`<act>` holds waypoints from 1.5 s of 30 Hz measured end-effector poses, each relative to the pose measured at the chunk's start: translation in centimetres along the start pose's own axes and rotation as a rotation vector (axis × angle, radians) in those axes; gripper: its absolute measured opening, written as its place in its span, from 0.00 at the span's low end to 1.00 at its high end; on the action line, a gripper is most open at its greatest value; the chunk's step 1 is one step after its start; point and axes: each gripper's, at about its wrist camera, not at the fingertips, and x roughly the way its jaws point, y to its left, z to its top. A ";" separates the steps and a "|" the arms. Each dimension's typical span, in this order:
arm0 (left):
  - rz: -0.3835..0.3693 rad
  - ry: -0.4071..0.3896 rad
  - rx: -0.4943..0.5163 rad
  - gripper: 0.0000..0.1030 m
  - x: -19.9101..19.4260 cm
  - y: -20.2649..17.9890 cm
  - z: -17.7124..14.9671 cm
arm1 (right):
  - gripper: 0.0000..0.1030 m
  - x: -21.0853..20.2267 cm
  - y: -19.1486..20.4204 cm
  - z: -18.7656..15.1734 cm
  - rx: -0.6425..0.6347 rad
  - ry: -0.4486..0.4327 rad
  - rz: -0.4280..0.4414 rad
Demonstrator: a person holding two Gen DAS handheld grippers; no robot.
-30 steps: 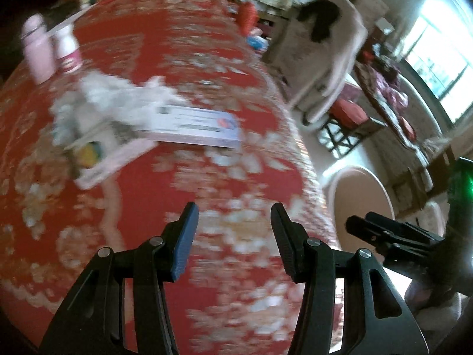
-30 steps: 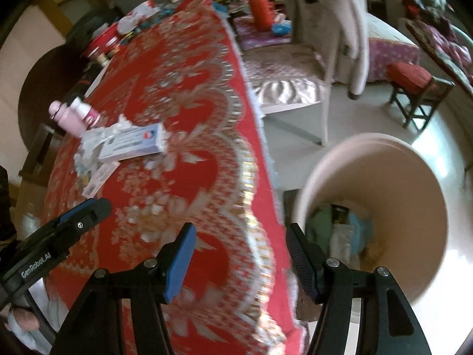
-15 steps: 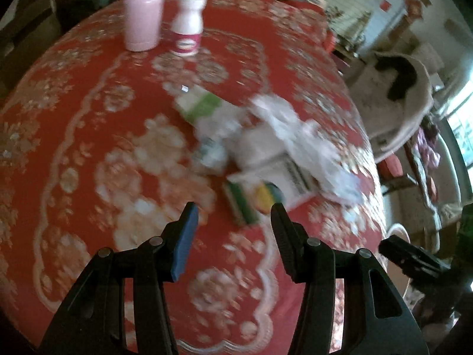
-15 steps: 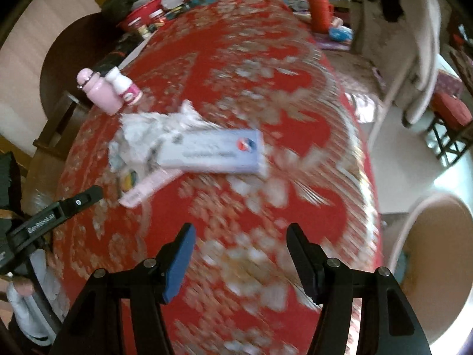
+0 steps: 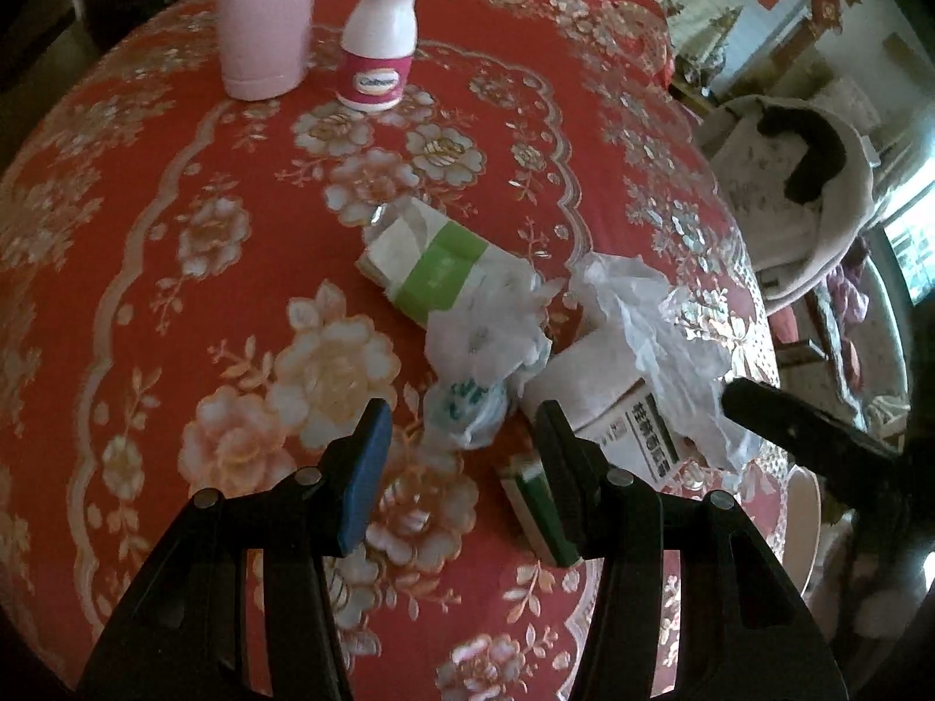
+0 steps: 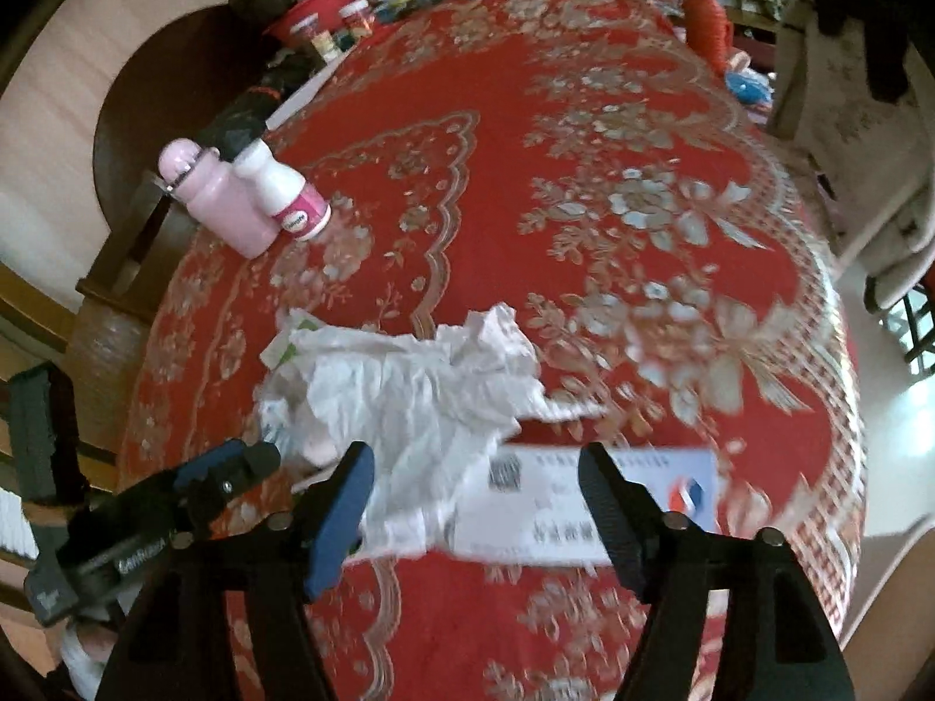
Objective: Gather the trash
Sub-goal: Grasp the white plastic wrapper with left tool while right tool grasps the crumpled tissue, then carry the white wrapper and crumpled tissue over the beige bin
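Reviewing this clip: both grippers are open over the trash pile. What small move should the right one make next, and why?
Probably ease the right gripper down and close on the long white box. Its jaws are open and already straddle the box, which lies flat on the red tablecloth partly under the crumpled paper. The left gripper is open over the small wrapper.
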 end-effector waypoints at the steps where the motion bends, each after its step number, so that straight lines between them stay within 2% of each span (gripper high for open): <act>1: -0.004 0.007 0.003 0.48 0.4 0.0 0.2 | 0.69 0.6 -0.1 0.4 0.005 0.010 -0.002; 11: -0.048 0.021 0.014 0.47 2.3 0.8 1.3 | 0.69 4.6 -1.6 2.5 0.073 0.087 0.021; 12: -0.051 0.019 0.016 0.46 2.3 0.8 1.4 | 0.66 4.6 -1.3 2.6 0.060 0.077 0.013; 13: -0.059 0.020 0.017 0.40 2.4 0.8 1.6 | 0.53 4.8 -1.1 2.6 0.048 0.076 0.016; 14: -0.067 0.023 0.018 0.30 2.5 0.8 1.7 | 0.48 5.0 -0.8 2.7 0.037 0.080 0.021; 16: -0.082 0.031 0.009 0.24 2.6 0.9 1.8 | 0.30 5.1 -0.3 2.8 0.014 0.066 0.014; 18: -0.091 0.026 -0.005 0.20 2.4 1.2 1.8 | 0.27 4.9 0.0 2.8 0.008 0.048 0.026; 26: -0.106 -0.040 -0.017 0.18 -0.5 1.7 1.9 | 0.25 1.0 -0.3 3.2 0.037 -0.055 0.093; 33: -0.103 -0.086 -0.005 0.17 -3.0 0.7 1.8 | 0.24 -1.2 -0.4 2.1 0.052 -0.089 0.114; 45: -0.117 -0.102 0.090 0.17 -4.4 -3.5 -0.5 | 0.24 -4.2 -0.9 -2.2 0.054 -0.126 0.078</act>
